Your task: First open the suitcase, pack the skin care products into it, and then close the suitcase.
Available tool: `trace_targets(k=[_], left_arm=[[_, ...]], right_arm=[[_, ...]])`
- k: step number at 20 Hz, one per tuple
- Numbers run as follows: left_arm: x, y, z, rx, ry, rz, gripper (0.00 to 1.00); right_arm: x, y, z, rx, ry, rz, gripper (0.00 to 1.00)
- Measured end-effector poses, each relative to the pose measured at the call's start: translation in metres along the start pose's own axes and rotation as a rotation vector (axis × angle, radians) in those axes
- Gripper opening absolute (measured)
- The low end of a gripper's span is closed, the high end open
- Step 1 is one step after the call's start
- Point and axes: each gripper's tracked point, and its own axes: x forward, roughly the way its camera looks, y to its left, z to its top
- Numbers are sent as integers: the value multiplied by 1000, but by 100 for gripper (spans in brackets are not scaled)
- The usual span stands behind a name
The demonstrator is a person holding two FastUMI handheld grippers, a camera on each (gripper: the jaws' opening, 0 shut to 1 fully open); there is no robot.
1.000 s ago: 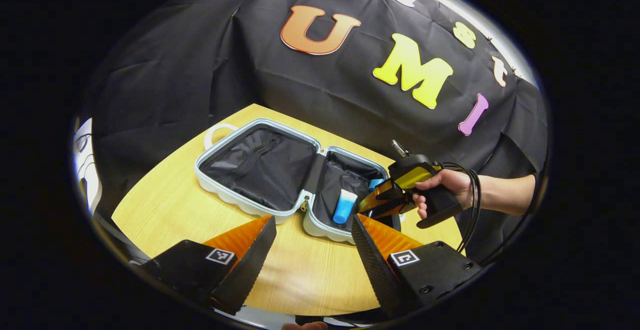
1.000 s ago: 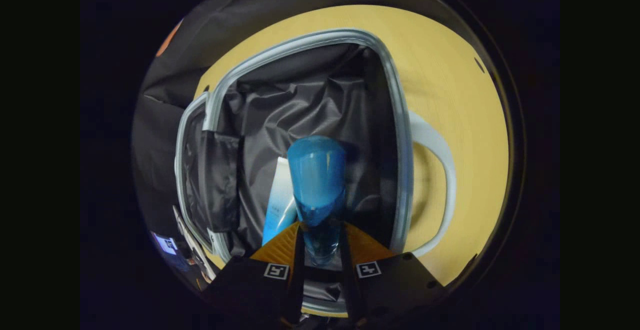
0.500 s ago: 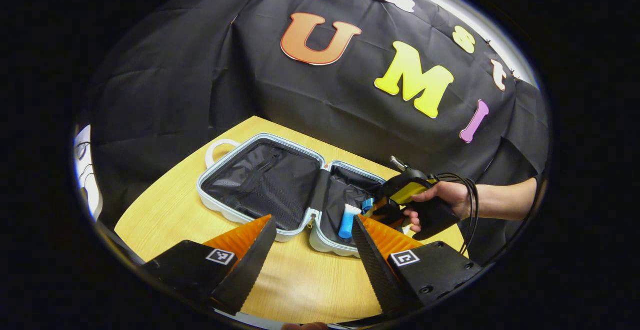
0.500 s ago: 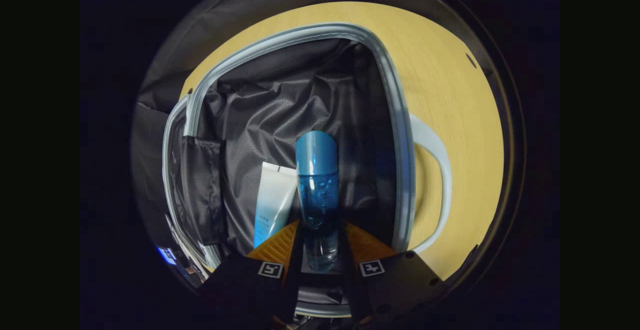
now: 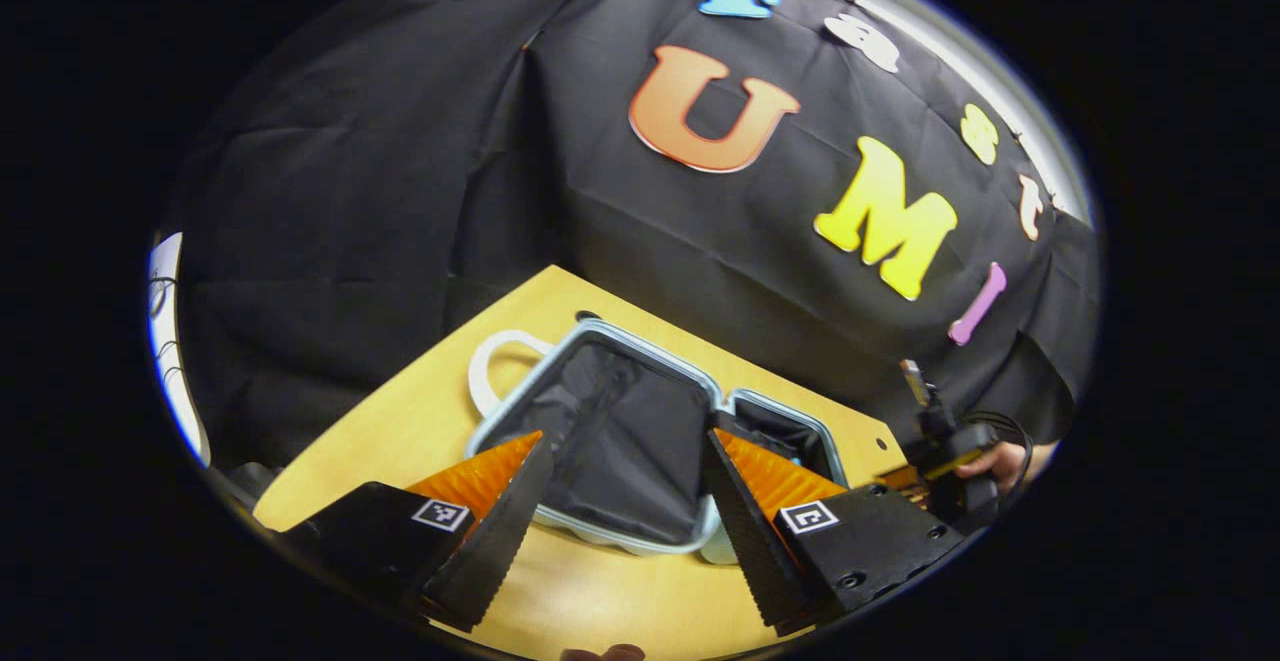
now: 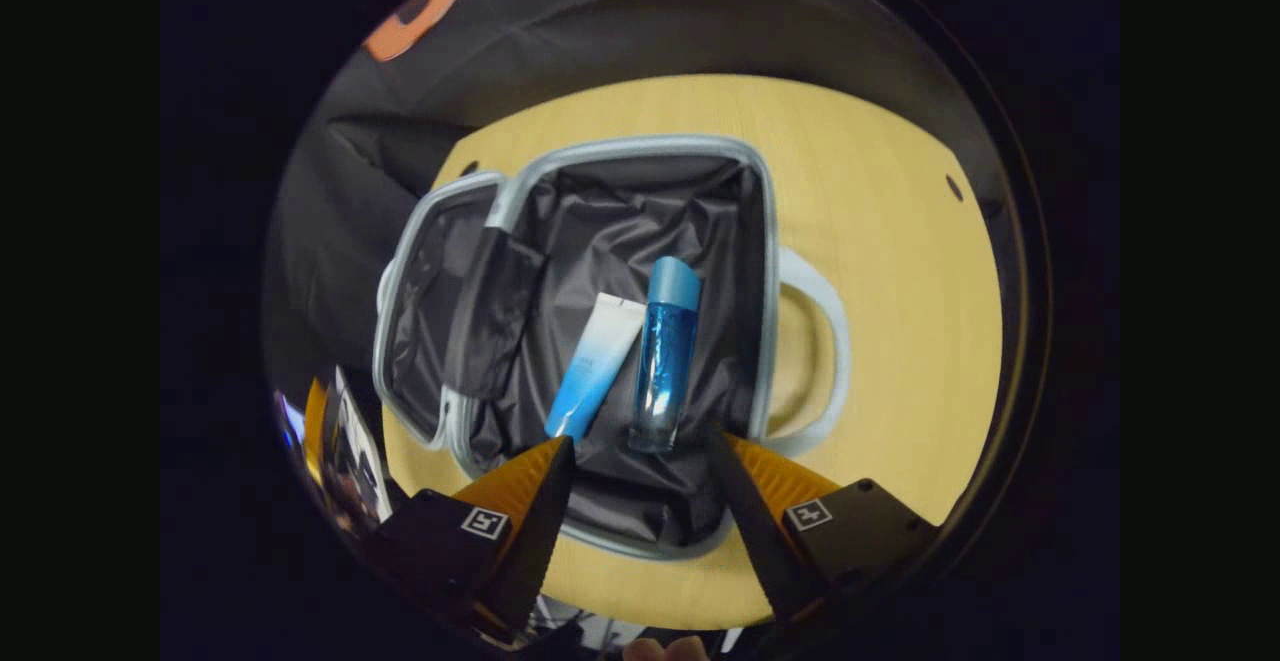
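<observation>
1. Inside, the bottle [image 6: 665, 351] and tube [image 6: 595, 366] are laid side by side in the open suitcase [image 6: 770, 271] on the counter [image 6: 900, 271].
2. Both tongs, right [image 6: 640, 486] and left [image 5: 625, 486], are held apart, empty.

Pale grey suitcase [image 6: 770, 271] lined black, blue bottle [image 6: 664, 353], white-to-blue tube [image 6: 595, 365], yellow wood-grain table [image 6: 890, 241]

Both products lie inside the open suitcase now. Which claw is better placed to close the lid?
Probably left: the left claw, open, sits at the empty lid half of the pale blue hard-shell suitcase. The right claw, open, hangs above the packed half.
</observation>
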Motion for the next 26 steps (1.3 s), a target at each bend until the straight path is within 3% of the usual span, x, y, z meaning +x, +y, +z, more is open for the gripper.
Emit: trace_targets(k=[2,3,5,6,7,8,10,12,15,17,18,19,22,23,26], left_arm=[[27,36,7,-26,18,34,97],[40,51,6,-36,30,54,96],[62,73,3,-45,72,75,96],[73,84,2,-51,90,83,97],[83,90,0,-51,109,100,96],[95,98,0,-45,130,115,96],[123,110,3,-11,168,129,97],[148,115,-1,28,218,128,96],[169,122,-21,85,314,155,97],[178,123,-21,70,310,169,95],[181,123,-20,58,313,178,93],[182,125,-24,61,320,196,84],[188,126,-24,105,316,237,38],[184,123,-20,143,317,263,23],[179,112,-10,245,300,297,18]], right_arm=[[-40,-10,-7,-51,-73,30,77],[-58,-23,-8,-64,-121,20,82],[-85,-53,-18,-88,-185,-1,77],[-99,-68,-27,-105,-203,-13,82],[-112,-81,-34,-117,-227,-16,77],[-125,-94,-44,-125,-243,-30,82],[-148,-117,-63,-109,-258,-48,78],[-168,-125,-67,-83,-309,-45,82],[-203,-115,-49,-99,-473,-6,82],[-230,-115,-33,-149,-597,-25,78],[-242,-114,-26,-176,-656,-38,82],[-253,-112,-21,-203,-708,-48,82],[-266,-113,-23,-229,-765,-70,78],[-265,-116,-24,-227,-763,-72,82],[-272,-125,-28,-213,-787,-73,82]])
